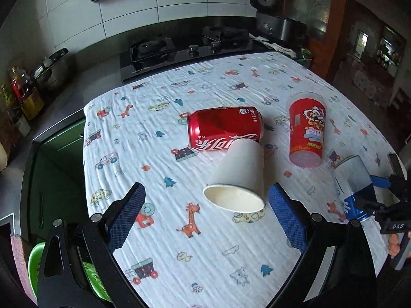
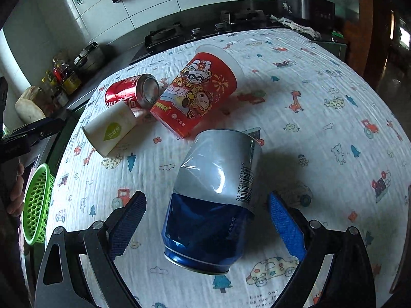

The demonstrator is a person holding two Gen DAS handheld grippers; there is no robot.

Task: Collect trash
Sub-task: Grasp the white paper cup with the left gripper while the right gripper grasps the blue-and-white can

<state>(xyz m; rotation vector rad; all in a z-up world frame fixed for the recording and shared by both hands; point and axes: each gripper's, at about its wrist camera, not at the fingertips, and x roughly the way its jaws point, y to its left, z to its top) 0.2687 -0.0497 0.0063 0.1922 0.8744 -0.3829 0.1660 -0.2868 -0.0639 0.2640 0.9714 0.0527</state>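
Observation:
A white paper cup (image 1: 240, 177) lies on its side on the patterned cloth, mouth toward me, between the fingers of my open left gripper (image 1: 206, 217). Behind it lies a red cola can (image 1: 223, 131); to the right a red printed cup (image 1: 307, 133) lies tipped. A dented blue and silver can (image 2: 213, 200) lies between the fingers of my open right gripper (image 2: 208, 223), untouched. That can (image 1: 353, 184) and the right gripper show at the left view's right edge. The right view also shows the paper cup (image 2: 110, 131), cola can (image 2: 133, 92) and red cup (image 2: 197, 89).
A green mesh basket (image 2: 36, 205) sits off the table's left edge, also seen low left in the left wrist view (image 1: 38, 254). Beyond the table are a black gas stove (image 1: 179, 48), bottles (image 1: 23, 95), a pot and a rice cooker (image 1: 280, 25).

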